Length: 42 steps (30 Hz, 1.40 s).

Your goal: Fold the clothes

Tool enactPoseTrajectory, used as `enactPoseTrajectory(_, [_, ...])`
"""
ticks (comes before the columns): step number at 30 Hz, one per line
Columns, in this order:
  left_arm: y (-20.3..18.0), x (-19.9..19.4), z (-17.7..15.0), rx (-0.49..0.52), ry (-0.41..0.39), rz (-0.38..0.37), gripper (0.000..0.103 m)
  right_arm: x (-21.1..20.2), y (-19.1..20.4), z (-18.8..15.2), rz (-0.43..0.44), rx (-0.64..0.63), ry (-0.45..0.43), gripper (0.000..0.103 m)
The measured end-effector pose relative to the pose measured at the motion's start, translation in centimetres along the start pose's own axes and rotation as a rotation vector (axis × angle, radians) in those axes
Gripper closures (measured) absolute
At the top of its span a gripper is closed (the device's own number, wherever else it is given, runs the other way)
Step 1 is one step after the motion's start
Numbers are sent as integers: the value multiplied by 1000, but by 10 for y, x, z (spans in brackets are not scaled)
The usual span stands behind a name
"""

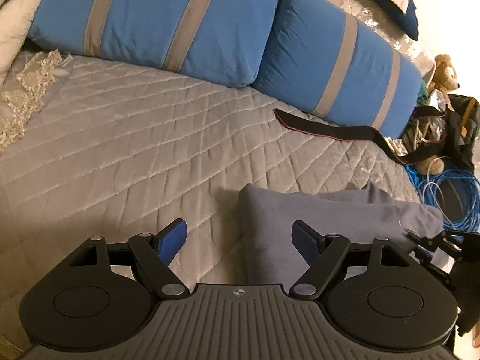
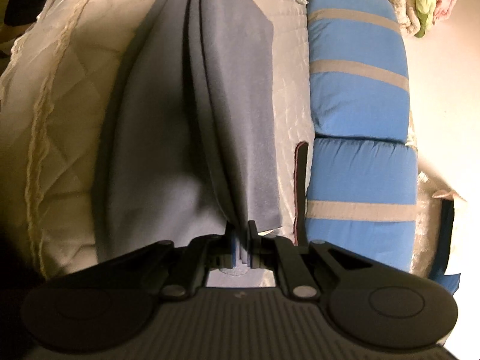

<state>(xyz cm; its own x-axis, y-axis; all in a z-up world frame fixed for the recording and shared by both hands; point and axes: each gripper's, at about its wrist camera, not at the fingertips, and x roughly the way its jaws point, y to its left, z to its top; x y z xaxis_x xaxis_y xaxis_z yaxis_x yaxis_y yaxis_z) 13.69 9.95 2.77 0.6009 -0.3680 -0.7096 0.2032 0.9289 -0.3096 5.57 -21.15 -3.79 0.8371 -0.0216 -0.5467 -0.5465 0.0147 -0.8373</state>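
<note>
Broadly, we see a quilted grey bedspread (image 1: 126,138) filling most of the space ahead of both tools. Beyond it, at the far side from the left gripper (image 1: 239,241), two blue pillows with grey stripes (image 1: 168,21) lie side by side; in the right wrist view the same pillows (image 2: 357,96) run along the right of the tool.

Next in size is the grey garment (image 1: 324,228), which lies on the bedspread just ahead and to the right of the left gripper, its near corner reaching in between the fingers without touching either one. From the right gripper (image 2: 241,244) we see the garment (image 2: 216,90) stretching straight ahead, gathered into long folds that run away from the tool.

A black strap with a reddish edge (image 1: 324,126) lies on the bedspread in front of the pillows, ahead and to the right of the left gripper. Off the bed's far right edge sit a coil of blue cable (image 1: 450,198) and a brown teddy bear (image 1: 444,72).

We find the left gripper's blue-padded fingers (image 1: 171,240) spread wide with nothing between the pads. The right gripper's fingers are drawn close together, pinching a bunched edge of the garment.
</note>
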Motion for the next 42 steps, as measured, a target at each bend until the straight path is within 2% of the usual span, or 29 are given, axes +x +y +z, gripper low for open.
enactPoseTrajectory(5, [0,6,-4,3,23,0,27,-2,5,-13,-2,11,34,97])
enactPoseTrajectory(13, [3,14,-6,-32,54,-40,27,-7,9,-30,0,22,77,97])
enactPoseTrajectory(16, [3,20,-7,-47,76,-68,27,-8,11,-31,4,44,79,97])
enactPoseTrajectory(20, [6,35,-7,-92,124,-159,27,-9,14,-31,9,75,82,96])
enactPoseTrajectory(22, [10,45,-7,-126,152,-224,27,-10,15,-32,11,90,83,76])
enactPoseTrajectory(23, [13,51,-6,-150,171,-259,27,-10,16,-32,12,97,84,69])
enactPoseTrajectory(25, [19,63,-4,-197,206,-328,27,-11,17,-33,15,112,85,46])
enactPoseTrajectory(26, [22,69,-4,-216,220,-353,27,-11,18,-33,16,120,86,24])
enactPoseTrajectory(27, [24,76,-2,-230,234,-370,27,-12,19,-33,17,127,87,13])
enactPoseTrajectory(31, [35,104,-2,-276,286,-415,27,-19,19,-33,14,187,81,11])
enactPoseTrajectory(35, [34,118,-1,-344,300,-467,27,-27,21,-32,-5,238,72,9])
enactPoseTrajectory(40, [4,125,-1,-252,365,-458,28,-28,21,-31,-12,301,73,9])
enactPoseTrajectory(42, [-7,126,-3,-205,360,-430,31,-30,23,-30,-11,317,73,8])
